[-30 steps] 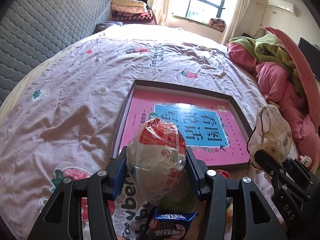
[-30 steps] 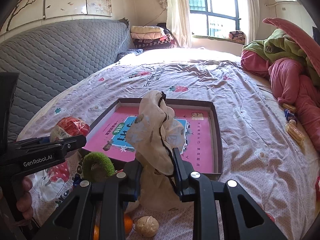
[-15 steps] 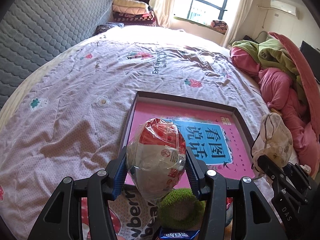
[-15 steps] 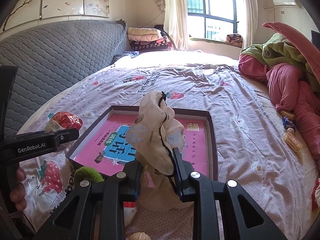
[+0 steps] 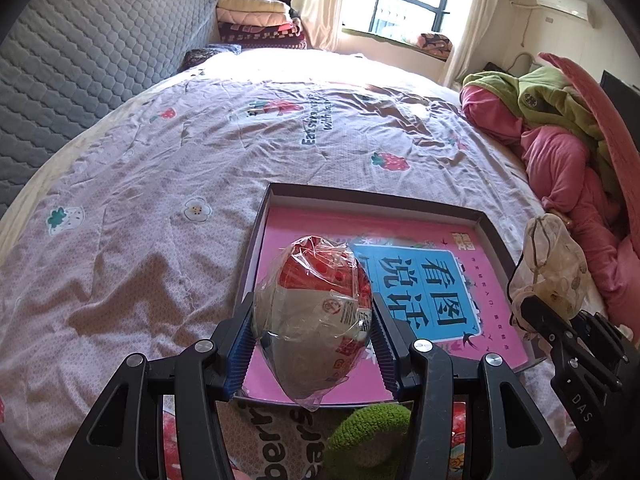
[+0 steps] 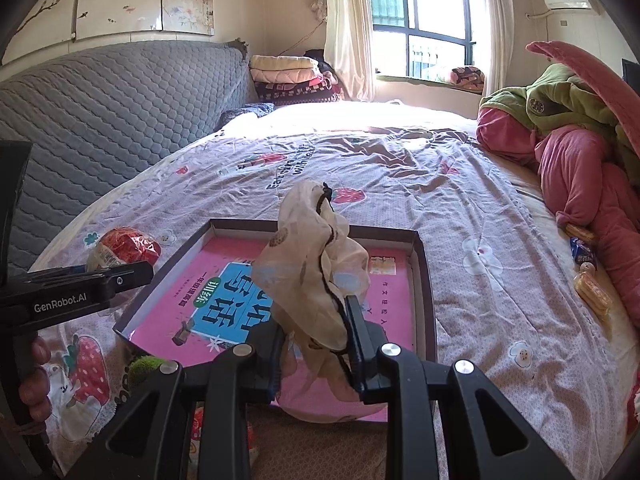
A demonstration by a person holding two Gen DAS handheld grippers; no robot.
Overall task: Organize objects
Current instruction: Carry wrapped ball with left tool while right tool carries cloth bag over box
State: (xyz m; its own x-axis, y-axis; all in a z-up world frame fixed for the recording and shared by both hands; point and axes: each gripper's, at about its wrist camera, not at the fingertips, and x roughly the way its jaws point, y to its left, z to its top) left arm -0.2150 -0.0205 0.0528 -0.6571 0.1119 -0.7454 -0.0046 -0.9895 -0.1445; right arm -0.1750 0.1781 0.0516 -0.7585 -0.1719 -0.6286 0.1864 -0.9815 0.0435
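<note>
Left wrist view: left gripper pinches wrapped snack above tray near edge, right gripper clamps cloth pouch; lower both inside the rim before letting go.

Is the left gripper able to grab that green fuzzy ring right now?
Probably not. The left gripper is already shut on a wrapped snack, and the green ring lies beneath it; it would need to release first.
</note>
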